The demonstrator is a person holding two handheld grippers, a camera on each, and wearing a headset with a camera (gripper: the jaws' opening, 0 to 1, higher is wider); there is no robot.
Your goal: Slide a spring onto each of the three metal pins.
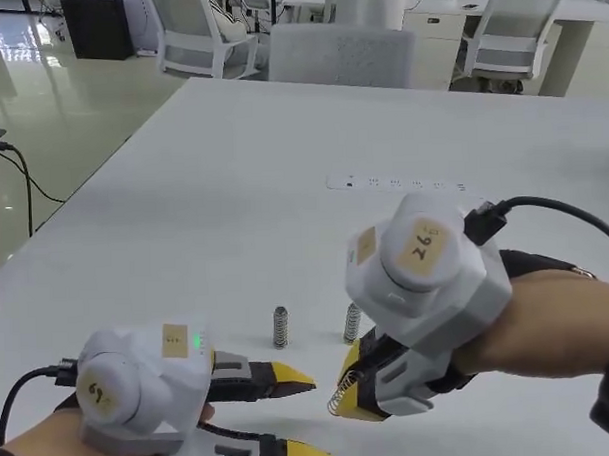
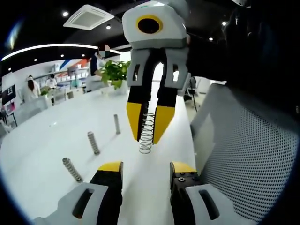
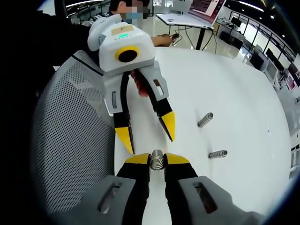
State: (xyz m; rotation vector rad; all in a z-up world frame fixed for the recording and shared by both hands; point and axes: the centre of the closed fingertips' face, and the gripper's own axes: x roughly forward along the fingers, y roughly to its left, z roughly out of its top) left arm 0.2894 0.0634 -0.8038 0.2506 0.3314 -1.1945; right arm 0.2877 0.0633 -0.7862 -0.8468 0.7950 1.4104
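A coiled steel spring (image 3: 158, 161) is pinched in the right tongs (image 1: 340, 392) near the front edge of the white desk (image 1: 282, 169); the left tongs (image 1: 319, 418) are held wide. If tilted, it could be jammed on the bare metal pin (image 2: 116, 124).

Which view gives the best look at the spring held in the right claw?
The left gripper view: the spring shows full length between the right claw's yellow tips, coils visible. The right gripper view shows it end-on, pinched between the jaws. The head view shows one end poking out from the claw.
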